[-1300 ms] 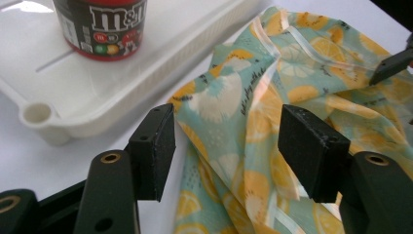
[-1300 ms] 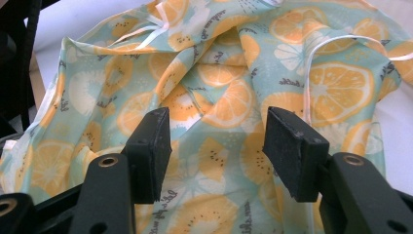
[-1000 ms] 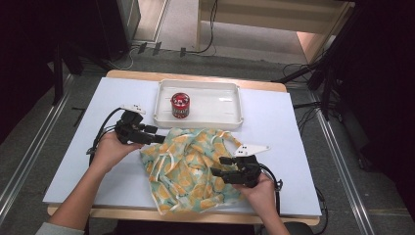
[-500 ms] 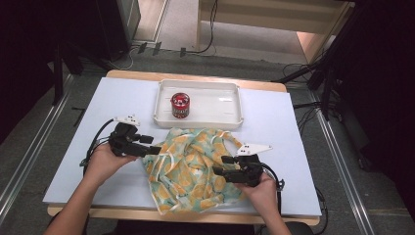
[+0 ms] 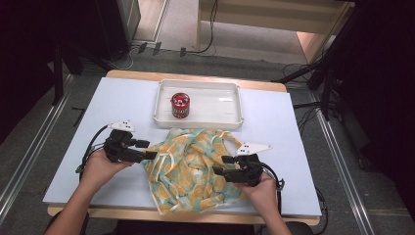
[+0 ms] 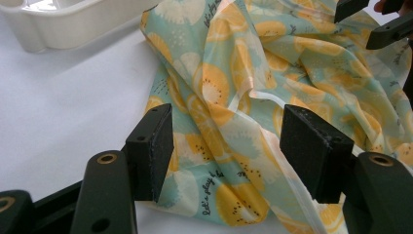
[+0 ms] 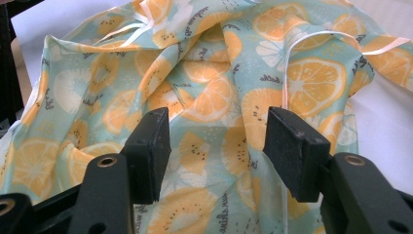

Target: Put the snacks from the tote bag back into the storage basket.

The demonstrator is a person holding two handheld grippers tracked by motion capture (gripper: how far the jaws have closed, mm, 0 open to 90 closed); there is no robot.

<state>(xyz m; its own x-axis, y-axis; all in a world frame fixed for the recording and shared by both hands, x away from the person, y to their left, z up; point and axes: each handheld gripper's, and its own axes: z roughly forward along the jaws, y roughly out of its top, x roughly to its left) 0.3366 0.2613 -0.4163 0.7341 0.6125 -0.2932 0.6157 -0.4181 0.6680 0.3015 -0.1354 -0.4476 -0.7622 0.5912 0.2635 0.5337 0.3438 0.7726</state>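
A thin cloth printed with orange slices on pale teal lies crumpled on the white table near its front edge. My left gripper is at the cloth's left edge. Its jaws stand wide apart in the left gripper view, with the cloth lying below and between them, and neither pad presses on it. My right gripper hovers over the right part of the cloth. It is open too, and folds of the cloth spread out under it.
A white tray stands behind the cloth with a red can upright in its left half. The tray's corner appears at top left of the left gripper view. The table's front edge is close to both hands.
My left gripper has come nearer to the table's front edge and slightly left, along the cloth's left side. The cloth's left corner has shifted a little. The right gripper has stayed put.
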